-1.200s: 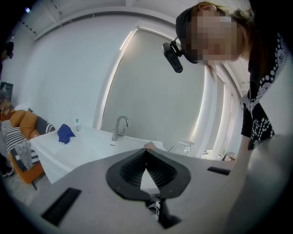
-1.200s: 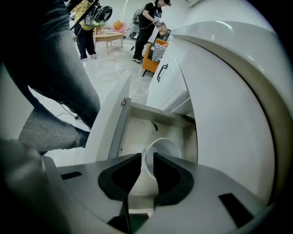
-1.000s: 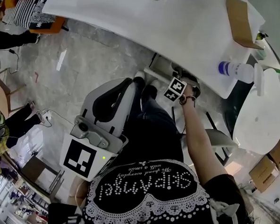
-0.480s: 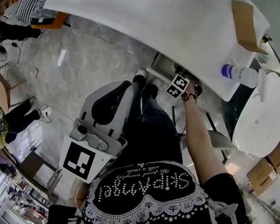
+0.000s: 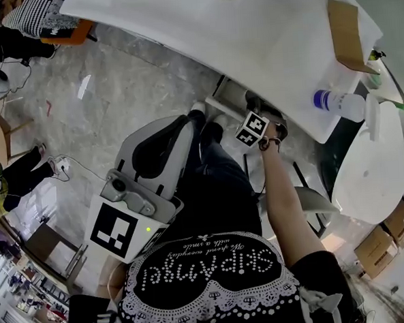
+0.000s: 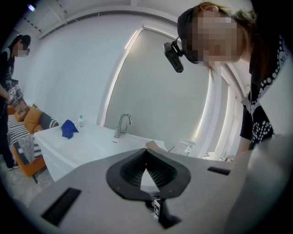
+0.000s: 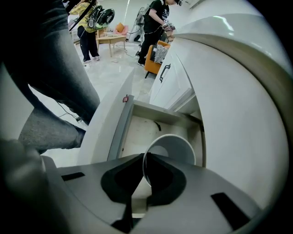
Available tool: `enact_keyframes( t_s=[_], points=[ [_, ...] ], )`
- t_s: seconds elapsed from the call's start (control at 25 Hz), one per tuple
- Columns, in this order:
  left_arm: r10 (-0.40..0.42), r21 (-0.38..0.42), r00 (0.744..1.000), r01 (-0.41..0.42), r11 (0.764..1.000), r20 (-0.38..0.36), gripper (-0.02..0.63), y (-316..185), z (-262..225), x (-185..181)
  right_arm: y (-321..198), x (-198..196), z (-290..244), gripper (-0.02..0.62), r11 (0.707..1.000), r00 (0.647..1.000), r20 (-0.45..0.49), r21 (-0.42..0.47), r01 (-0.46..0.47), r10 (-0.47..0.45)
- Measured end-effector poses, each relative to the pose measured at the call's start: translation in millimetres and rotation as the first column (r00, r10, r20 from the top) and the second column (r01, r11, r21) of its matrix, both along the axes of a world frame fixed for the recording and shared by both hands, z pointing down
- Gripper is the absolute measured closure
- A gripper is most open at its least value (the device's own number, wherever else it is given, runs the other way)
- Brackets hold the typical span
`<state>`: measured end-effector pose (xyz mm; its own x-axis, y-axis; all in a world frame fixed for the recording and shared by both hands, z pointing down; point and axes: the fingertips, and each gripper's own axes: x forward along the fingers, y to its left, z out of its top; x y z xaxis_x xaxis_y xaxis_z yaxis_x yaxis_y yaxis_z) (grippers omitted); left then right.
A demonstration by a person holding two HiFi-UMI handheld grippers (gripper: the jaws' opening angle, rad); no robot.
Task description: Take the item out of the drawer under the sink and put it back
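Our right arm (image 5: 287, 207) reaches down. Our right hand-held gripper (image 7: 143, 170) has just been closing and pinches the cup (image 7: 176, 148) rim. Our left hand-held gripper (image 6: 146, 153) is closed.

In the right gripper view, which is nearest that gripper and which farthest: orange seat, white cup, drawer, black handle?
1. white cup: rim in the right gripper, whose jaws have just been closing.
2. drawer: open, directly beneath.
3. black handle: cabinet front beyond.
4. orange seat: past the cabinet.
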<state>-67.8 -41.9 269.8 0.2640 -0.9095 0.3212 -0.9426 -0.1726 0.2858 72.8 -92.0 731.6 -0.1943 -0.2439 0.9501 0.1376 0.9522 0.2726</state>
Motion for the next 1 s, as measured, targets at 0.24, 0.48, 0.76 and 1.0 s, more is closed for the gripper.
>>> enact_keyframes(
  t_s=[0.24, 0.48, 0.76, 1.0],
  points=[
    [0.026, 0.029, 1.0, -0.026, 0.999, -0.005, 0.603, 0.6, -5.3, 7.3, 1.5, 2.6, -10.0, 0.571, 0.999, 1.0, 0.019, 0.025, -0.025, 0.024],
    [0.033, 0.044, 0.999, -0.033, 0.998, -0.006, 0.603, 9.6, -8.9, 11.6, 9.3, 6.2, -21.9, 0.571, 0.999, 0.998, 0.04, 0.024, -0.044, 0.043],
    [0.038, 0.069, 0.999, -0.037, 0.997, -0.013, 0.603, 15.0, -14.7, 21.1, 10.8, 11.3, -42.1, 0.571, 0.997, 0.996, 0.075, 0.062, -0.052, 0.047],
    [0.059, 0.09, 0.998, -0.056, 0.994, -0.033, 0.603, 17.2, -16.6, 29.6, 16.1, 12.9, -61.9, 0.571, 0.993, 0.992, 0.109, 0.088, -0.079, 0.069]
  ],
)
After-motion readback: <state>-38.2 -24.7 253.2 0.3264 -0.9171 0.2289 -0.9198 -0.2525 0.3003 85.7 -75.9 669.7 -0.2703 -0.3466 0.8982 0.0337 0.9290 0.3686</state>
